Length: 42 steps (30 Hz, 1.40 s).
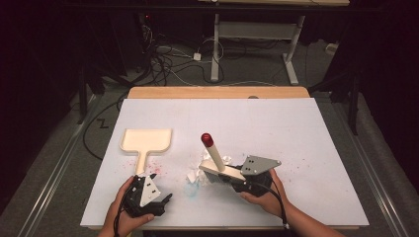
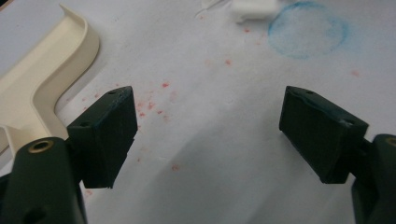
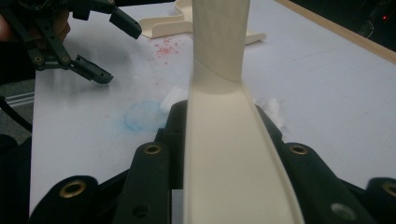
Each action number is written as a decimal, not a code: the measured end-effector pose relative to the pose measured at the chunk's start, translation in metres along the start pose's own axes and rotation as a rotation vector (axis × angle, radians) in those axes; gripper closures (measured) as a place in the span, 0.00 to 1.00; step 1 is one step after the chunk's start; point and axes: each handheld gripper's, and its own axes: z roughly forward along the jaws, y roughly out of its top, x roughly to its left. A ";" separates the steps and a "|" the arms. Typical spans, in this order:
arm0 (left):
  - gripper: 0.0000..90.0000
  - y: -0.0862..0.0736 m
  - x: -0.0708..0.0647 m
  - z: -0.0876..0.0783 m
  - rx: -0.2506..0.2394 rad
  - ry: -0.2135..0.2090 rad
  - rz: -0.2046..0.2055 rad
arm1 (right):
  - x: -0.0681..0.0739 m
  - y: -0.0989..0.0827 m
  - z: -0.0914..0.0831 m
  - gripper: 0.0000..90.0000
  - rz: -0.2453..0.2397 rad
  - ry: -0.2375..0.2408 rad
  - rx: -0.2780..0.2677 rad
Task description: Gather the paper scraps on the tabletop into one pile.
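Sweep-up setup: dustpan left, brush right, scraps between.
Dustpan (image 1: 146,140) lies flat on the white worktop (image 1: 306,148), handle toward the left hand-held gripper (image 1: 159,197), which sits just beside the handle end, jaws wide apart and empty. White scraps (image 1: 193,174) and a blue smudge (image 2: 307,29) lie mid-worktop. Right hand-held gripper (image 1: 236,178) is clamped on the cream brush (image 1: 217,163), red-tipped handle tilted up. My read: grab the dustpan handle first, pin its lip flat, then sweep low and slow leftward.

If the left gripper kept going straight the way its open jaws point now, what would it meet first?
Probably bare table first, then the blue ring stain and white scrap. The left gripper passes the cream dustpan, which lies off to one side. Depth is unclear.
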 end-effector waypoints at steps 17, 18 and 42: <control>0.20 -0.001 0.001 -0.001 0.001 0.014 -0.008 | 0.003 0.020 -0.038 0.75 0.057 0.056 -0.157; 0.20 -0.001 0.001 -0.001 -0.003 0.017 -0.012 | 0.007 0.021 -0.033 0.75 0.055 0.075 -0.163; 0.20 -0.005 0.006 -0.002 0.000 0.033 -0.031 | 0.021 0.010 0.034 0.75 0.085 -0.131 -0.052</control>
